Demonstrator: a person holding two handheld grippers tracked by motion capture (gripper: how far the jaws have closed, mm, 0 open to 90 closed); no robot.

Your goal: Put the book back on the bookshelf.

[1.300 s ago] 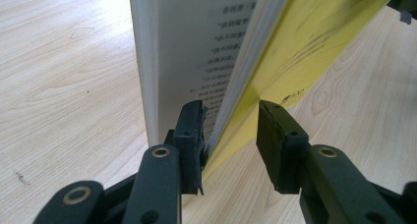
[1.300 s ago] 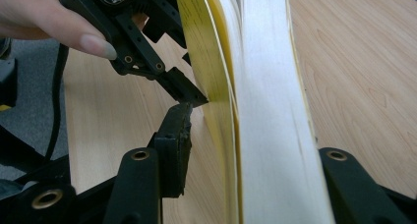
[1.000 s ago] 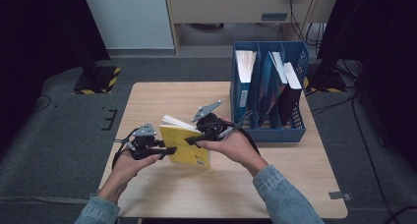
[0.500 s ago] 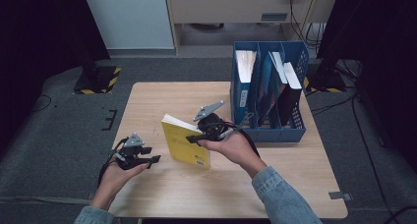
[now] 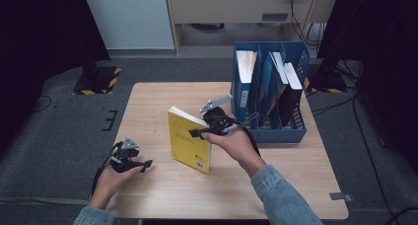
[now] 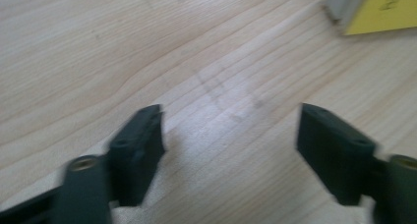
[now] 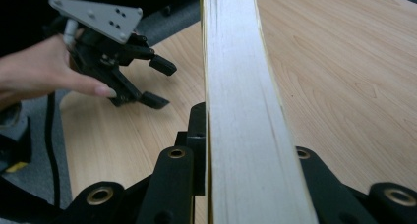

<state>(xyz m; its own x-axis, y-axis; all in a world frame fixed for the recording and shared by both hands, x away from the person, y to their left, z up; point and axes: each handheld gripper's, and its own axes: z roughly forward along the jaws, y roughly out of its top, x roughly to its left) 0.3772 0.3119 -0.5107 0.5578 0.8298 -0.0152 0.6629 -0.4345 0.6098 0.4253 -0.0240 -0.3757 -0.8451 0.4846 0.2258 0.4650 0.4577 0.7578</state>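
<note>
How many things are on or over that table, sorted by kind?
Yellow book, standing upright in the right gripper: 1
Blue file rack: 1
Books or folders standing in the rack: 3
Handheld grippers, counting the left gripper: 2
Total: 7

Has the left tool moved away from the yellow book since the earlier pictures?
Yes. The left tool let go of the yellow book and drew back toward the table's near left corner; its jaws have just been opening, with nothing between them.

No legible text (print too blurred)
</note>
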